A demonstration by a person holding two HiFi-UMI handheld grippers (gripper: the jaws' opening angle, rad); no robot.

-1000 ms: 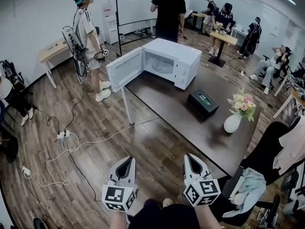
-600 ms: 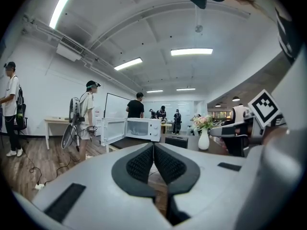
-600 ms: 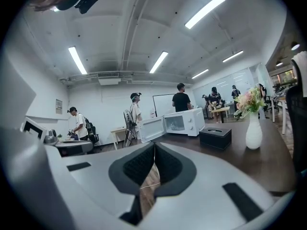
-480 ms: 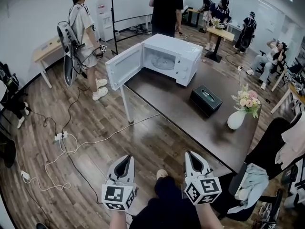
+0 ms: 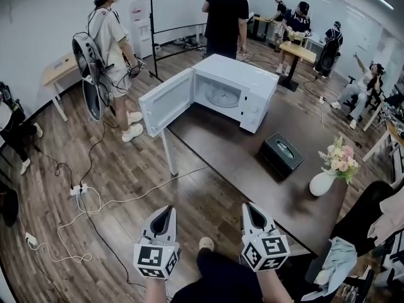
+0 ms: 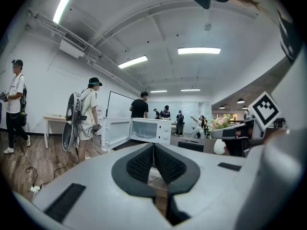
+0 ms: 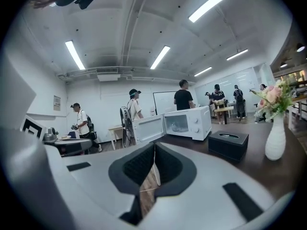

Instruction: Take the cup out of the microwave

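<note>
Approach step, apparently: open microwave at twelve o'clock, well apart. Left gripper and right gripper pressed together, empty; reaching needs jaws spread.

The microwave is showing smooth, glossy white casing; the dark bench is gleaming faintly; the floor is looking like matt wood planks; the vase is shining white.

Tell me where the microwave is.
Head view, upper centre: the microwave stands at the far end of the dark table, door swung open leftward, with the black box nearer on its right.
</note>
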